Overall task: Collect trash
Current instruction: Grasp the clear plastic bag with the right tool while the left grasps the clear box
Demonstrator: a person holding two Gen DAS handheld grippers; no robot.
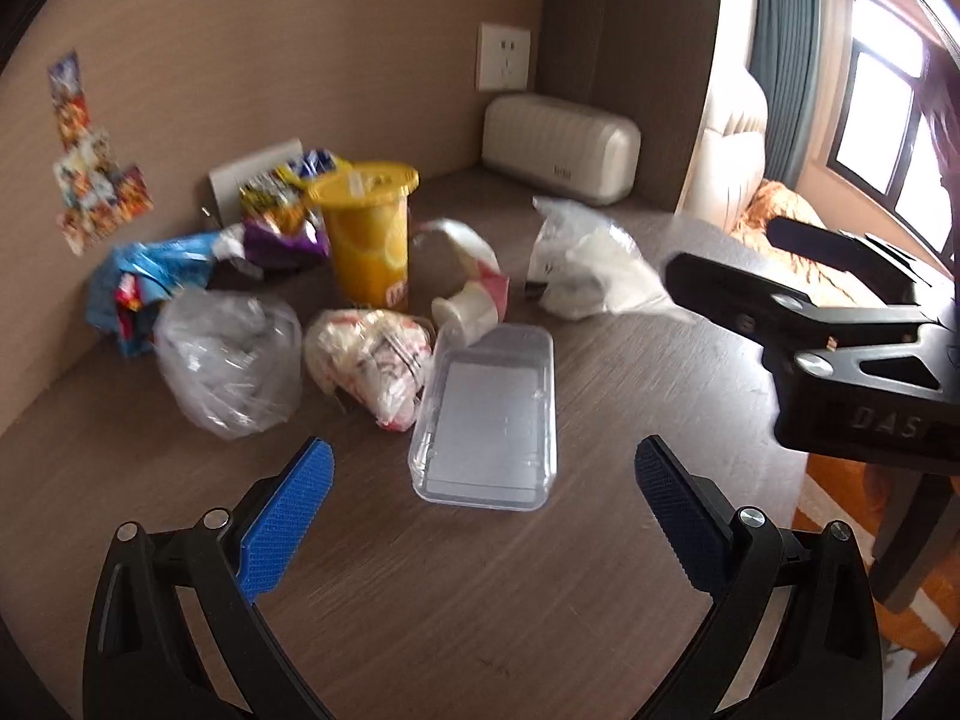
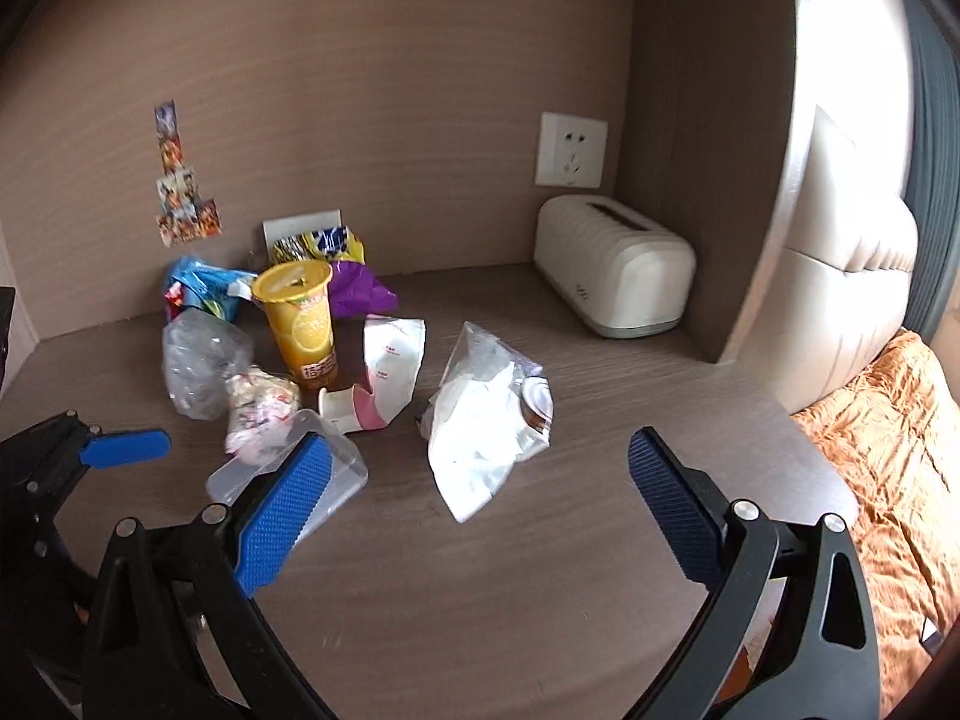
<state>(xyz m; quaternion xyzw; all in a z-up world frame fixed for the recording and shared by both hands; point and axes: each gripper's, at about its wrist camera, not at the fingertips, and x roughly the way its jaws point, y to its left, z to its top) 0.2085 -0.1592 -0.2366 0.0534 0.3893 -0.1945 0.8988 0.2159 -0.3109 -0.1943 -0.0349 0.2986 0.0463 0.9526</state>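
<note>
Trash lies on a brown wooden desk (image 1: 456,588). A clear plastic box (image 1: 486,414) lies just ahead of my open, empty left gripper (image 1: 483,468). Around it are a clear bag (image 1: 231,354), a crumpled red-and-white wrapper (image 1: 372,360), a yellow cup (image 1: 369,240), a tipped pink-and-white cup (image 1: 468,306), snack packets (image 1: 156,282) and a white bag (image 1: 585,264). My right gripper (image 2: 480,468) is open and empty, with the white bag (image 2: 486,420) just ahead between its fingers. The box (image 2: 342,474) is partly hidden behind its left finger.
A cream tissue box (image 2: 612,276) stands in the back right corner under a wall socket (image 2: 570,150). Stickers (image 2: 183,192) are on the back wall. An orange bedspread (image 2: 894,456) lies beyond the desk's right edge. The left gripper (image 2: 66,468) shows at the right wrist view's left.
</note>
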